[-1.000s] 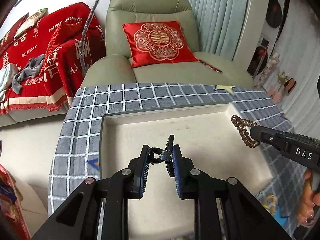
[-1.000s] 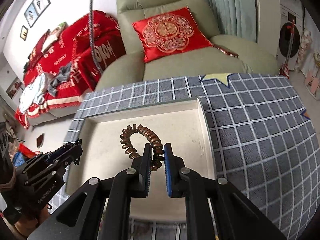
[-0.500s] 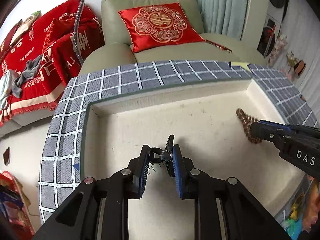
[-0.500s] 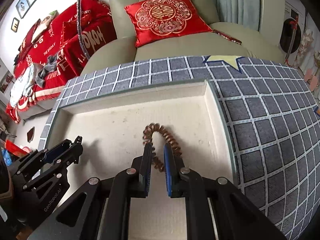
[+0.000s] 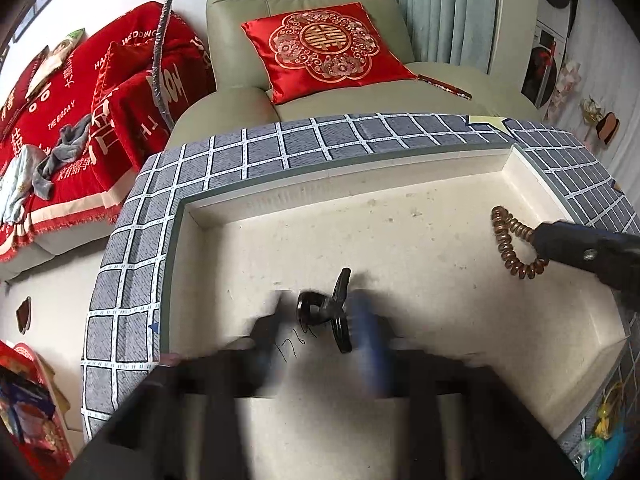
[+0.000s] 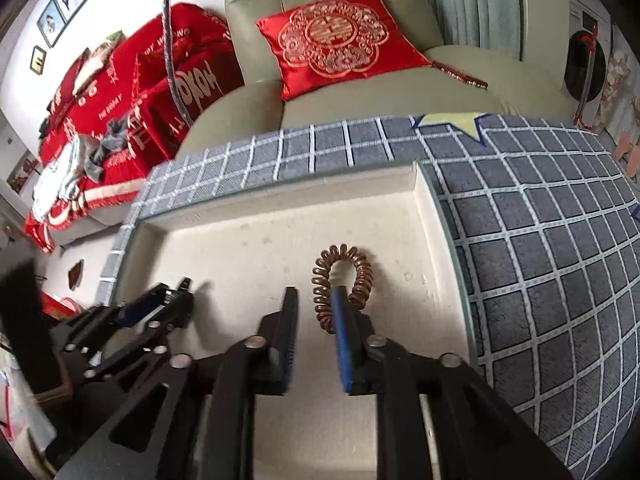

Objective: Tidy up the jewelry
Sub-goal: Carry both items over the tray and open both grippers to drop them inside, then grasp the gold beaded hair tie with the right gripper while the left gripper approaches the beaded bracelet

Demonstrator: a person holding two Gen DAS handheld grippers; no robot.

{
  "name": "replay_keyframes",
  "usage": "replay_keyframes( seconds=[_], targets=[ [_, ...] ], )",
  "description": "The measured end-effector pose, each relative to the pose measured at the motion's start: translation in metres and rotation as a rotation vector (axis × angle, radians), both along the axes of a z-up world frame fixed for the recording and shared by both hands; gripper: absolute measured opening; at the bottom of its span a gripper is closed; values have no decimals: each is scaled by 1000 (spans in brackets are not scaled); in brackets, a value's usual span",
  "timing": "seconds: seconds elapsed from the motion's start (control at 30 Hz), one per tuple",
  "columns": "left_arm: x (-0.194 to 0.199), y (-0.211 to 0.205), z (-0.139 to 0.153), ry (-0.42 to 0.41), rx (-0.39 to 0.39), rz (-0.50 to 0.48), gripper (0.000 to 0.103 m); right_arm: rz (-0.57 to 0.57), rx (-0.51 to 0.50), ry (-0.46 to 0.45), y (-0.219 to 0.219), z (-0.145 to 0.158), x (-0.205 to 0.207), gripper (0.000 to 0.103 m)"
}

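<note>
Left wrist view: left gripper [image 5: 320, 320] at bottom centre, heavily motion-blurred. Its fingers [image 5: 370, 332] stand apart with a black clip [image 5: 326, 312] between them, lying on the floor of the cream tray [image 5: 400, 184]. Whether a finger touches the clip can't be told through the blur. Handwritten digits show on the tray floor just below the clip. At right of frame a brown coil bracelet [image 5: 510, 246] lies on the tray floor near the right wall, against the tip of the right gripper [image 5: 544, 240].

Right wrist view: left gripper [image 6: 176, 294] at lower left, over the tray's left part, blurred. Right gripper [image 6: 314, 304] at bottom centre, jaws parted and holding nothing. The bracelet [image 6: 340, 284] lies looped on the tray [image 6: 424, 200] floor, one end running into the gap beside the right finger. Tray sits on the desk's grey checked cloth [image 6: 560, 240], which fills the right of frame.
</note>
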State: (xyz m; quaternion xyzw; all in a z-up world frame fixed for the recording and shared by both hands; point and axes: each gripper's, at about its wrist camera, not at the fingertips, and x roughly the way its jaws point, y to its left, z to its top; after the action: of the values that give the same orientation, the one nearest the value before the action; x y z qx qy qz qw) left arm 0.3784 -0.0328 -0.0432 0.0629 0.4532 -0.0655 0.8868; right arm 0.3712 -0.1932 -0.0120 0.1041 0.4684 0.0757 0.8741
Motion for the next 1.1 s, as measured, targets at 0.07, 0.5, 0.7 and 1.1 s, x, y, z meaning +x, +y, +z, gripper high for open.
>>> replay_keyframes(
  seconds=[0.07, 0.5, 0.7, 1.1],
  targets=[
    [-3, 2, 7, -41, -24, 13, 101, -5, 11, -16, -3, 7, -6, 33],
    [-40, 13, 48, -116, -83, -9, 103, -22, 78, -44, -21, 34, -66, 70],
    [-85, 31, 65, -111, -132, -32, 103, -38, 93, -101, -28, 53, -110, 87],
    [-163, 52, 48, -85, -115, 22, 103, -74, 103, -56, -47, 53, -182, 88]
  ],
)
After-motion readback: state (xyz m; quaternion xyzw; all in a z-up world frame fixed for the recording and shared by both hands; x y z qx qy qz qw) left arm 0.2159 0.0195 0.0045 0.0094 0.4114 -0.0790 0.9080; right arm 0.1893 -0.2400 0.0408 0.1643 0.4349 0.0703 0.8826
